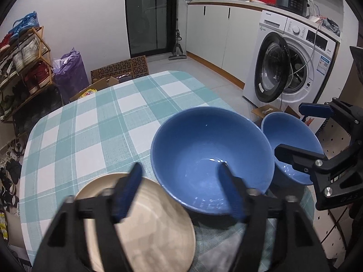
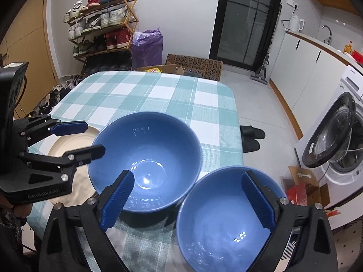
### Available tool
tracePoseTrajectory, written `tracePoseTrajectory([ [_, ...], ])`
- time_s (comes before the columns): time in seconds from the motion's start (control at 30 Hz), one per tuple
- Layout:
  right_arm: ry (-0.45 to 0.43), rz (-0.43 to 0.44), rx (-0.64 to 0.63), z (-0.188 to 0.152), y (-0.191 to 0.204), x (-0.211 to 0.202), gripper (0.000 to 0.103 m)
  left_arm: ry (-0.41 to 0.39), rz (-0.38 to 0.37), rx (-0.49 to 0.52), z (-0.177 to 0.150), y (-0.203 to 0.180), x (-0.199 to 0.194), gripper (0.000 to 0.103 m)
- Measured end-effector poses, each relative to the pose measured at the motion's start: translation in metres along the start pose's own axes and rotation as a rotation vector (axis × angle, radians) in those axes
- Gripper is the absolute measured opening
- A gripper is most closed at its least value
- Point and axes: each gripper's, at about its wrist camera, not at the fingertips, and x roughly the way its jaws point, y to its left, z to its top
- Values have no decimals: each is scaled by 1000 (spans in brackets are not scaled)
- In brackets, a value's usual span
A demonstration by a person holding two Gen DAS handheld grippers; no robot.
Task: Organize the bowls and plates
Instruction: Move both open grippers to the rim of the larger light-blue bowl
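Three dishes stand on the checked tablecloth (image 1: 90,124). A large blue bowl (image 1: 211,149) (image 2: 145,154) is in the middle. A smaller blue bowl (image 1: 292,131) (image 2: 222,222) stands to its right by the table's edge, and a beige plate (image 1: 147,222) (image 2: 68,145) lies to its left. My left gripper (image 1: 179,170) (image 2: 95,137) is open, one finger over the plate and the other over the large bowl, gripping nothing. My right gripper (image 2: 187,174) (image 1: 290,129) is open too. It straddles the gap between the two bowls, with one finger above the small bowl's hollow.
A washing machine (image 2: 335,140) with its door open stands right of the table, cardboard boxes (image 2: 306,188) at its foot. Black slippers (image 2: 251,133) lie on the floor by the table's right edge. A shoe rack (image 2: 102,27) and a purple bag (image 2: 147,45) stand beyond the far edge.
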Motion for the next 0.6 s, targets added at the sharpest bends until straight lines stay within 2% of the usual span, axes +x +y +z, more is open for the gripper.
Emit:
tracePoseTrajectory([
  [0.03, -3, 1, 3, -1, -2, -4, 98, -16, 4, -1, 1, -2, -3, 97],
  [0.4, -54, -43, 83, -18, -52, -46, 102, -55, -28, -16, 10, -27, -17, 97],
  [0.6, -59, -74, 135, -36, -83, -59, 102, -47, -60, 2, 10, -49, -17, 97],
])
